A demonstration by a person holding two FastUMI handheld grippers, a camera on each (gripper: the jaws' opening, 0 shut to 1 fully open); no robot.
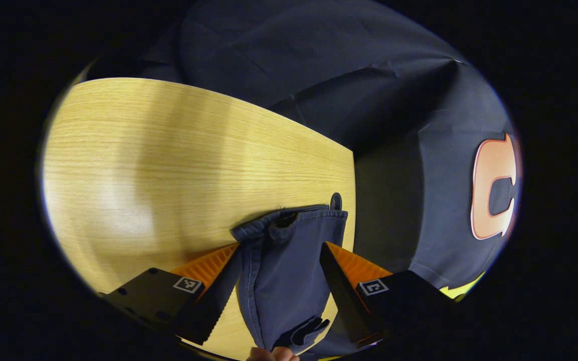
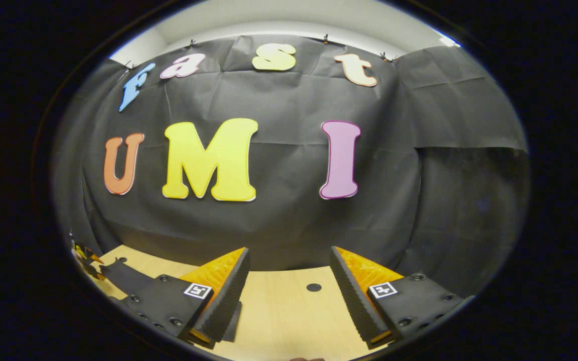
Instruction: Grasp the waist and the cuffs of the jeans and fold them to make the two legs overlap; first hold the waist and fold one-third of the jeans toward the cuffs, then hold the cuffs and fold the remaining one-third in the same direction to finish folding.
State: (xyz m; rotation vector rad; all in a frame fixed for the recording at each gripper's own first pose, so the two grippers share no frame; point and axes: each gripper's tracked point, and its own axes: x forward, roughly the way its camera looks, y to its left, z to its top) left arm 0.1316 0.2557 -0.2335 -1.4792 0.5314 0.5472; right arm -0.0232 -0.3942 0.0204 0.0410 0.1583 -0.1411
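Observation:
Dark blue jeans (image 1: 289,271) lie bunched in a narrow strip near the right edge of the wooden table (image 1: 168,165). One hemmed end of the strip points away from me. My left gripper (image 1: 282,244) is open just above them, one finger on each side of the cloth and neither pressing it. A person's fingertip (image 1: 274,354) shows at the bottom edge. My right gripper (image 2: 289,249) is open over the table (image 2: 289,321), facing the booth wall, with nothing between its fingers. A dark bit of cloth (image 2: 233,321) shows under its left finger.
A small dark round hole (image 1: 335,200) sits in the tabletop just past the jeans' end, and a similar hole (image 2: 313,287) appears in the right gripper view. The table's right edge (image 1: 353,200) drops off beside the jeans. Black cloth wall (image 2: 289,225) stands behind the table.

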